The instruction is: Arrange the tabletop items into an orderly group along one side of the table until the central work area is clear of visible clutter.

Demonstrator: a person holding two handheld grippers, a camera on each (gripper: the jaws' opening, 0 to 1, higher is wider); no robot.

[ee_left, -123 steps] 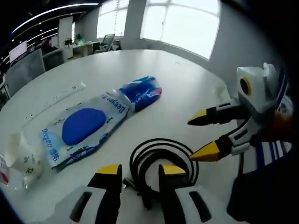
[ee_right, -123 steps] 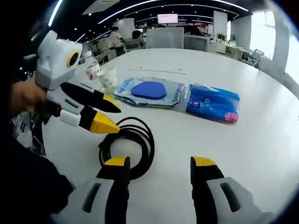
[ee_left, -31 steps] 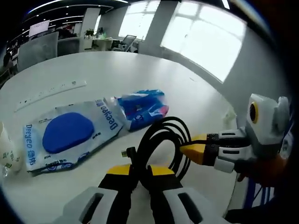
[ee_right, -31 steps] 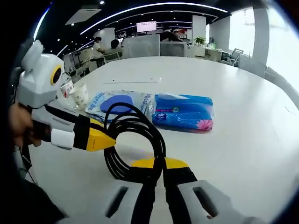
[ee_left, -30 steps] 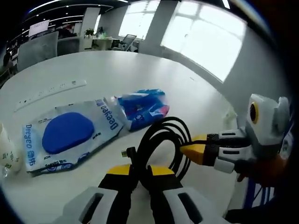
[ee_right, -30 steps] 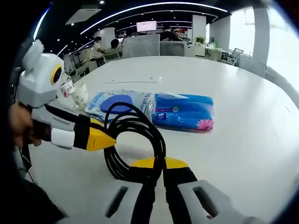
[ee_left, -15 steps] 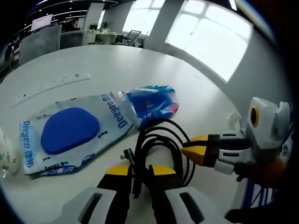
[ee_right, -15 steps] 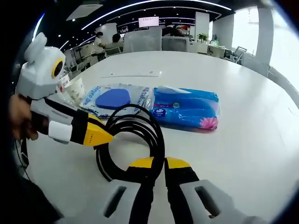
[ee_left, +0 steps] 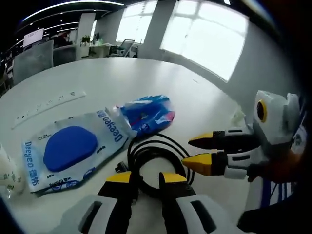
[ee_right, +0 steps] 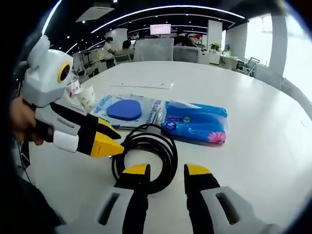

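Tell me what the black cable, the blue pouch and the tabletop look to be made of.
Black cable: rubbery matte sheathing, it seems, coiled in loops. Blue pouch: thin glossy plastic film, shown by its wrinkles and highlights. Tabletop: smooth white surface with a soft sheen, probably laminate, though the exact material can't be told.

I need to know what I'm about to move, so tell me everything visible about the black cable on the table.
The black cable is a smooth, rubbery-looking cord wound into a loose round coil of several loops, lying flat on the white table. A small plug end sticks out near the left gripper, whose open jaws straddle the coil's near edge. The right gripper is open too, one jaw over the coil. The coil lies close beside the blue tissue pack; whether they touch is unclear.
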